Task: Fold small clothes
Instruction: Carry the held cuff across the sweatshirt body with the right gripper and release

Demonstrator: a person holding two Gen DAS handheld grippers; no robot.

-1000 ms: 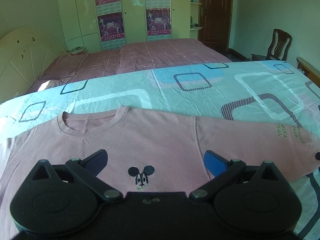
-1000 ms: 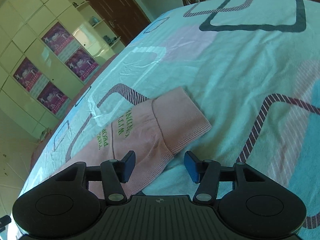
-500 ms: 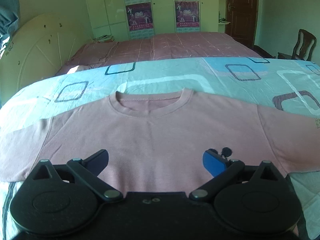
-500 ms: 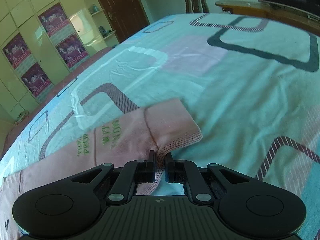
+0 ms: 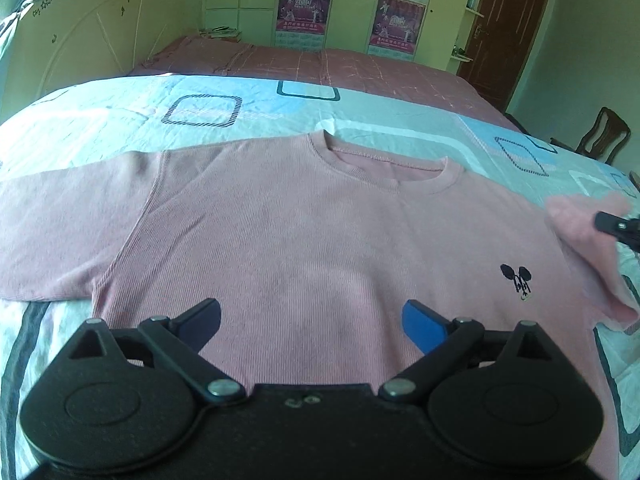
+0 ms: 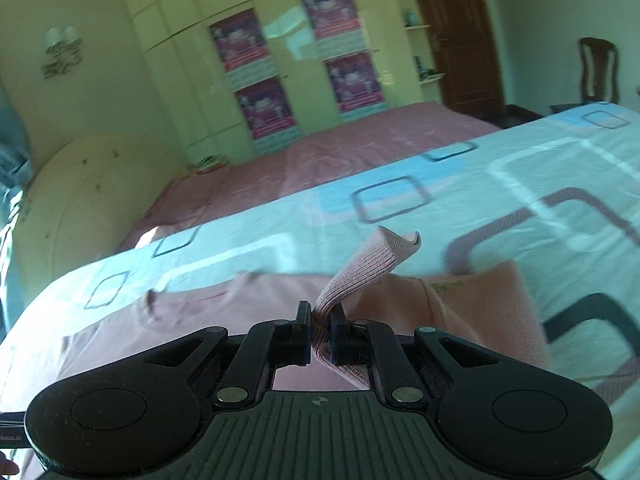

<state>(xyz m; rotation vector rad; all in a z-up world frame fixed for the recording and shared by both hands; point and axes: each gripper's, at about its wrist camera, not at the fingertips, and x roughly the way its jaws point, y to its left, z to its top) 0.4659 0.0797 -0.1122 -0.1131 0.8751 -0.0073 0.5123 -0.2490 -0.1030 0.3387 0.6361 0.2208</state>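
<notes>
Pinching the sleeve cuff (image 6: pixel 362 276) lets the right hand-held gripper (image 6: pixel 320 334) lift it for an inward fold, while the left hand-held gripper (image 5: pixel 311 320) hovers wide over the pink sweatshirt (image 5: pixel 300 240) spread flat on the bed (image 5: pixel 120 120).

A: Where does the left wrist view look from?

B: Low and close over the pink shirt (image 5: pixel 304 240), tilted down, facing the wardrobe (image 5: pixel 352 8) at twelve o'clock.

A: And the right wrist view?

B: Also close, angled less steeply; wardrobe (image 6: pixel 280 60) at twelve, door (image 6: pixel 452 36) at one.

A: What do they share?

B: Shirt (image 6: pixel 200 312), patterned bedsheet (image 5: pixel 248 112), wardrobe, door (image 5: pixel 504 32).
</notes>
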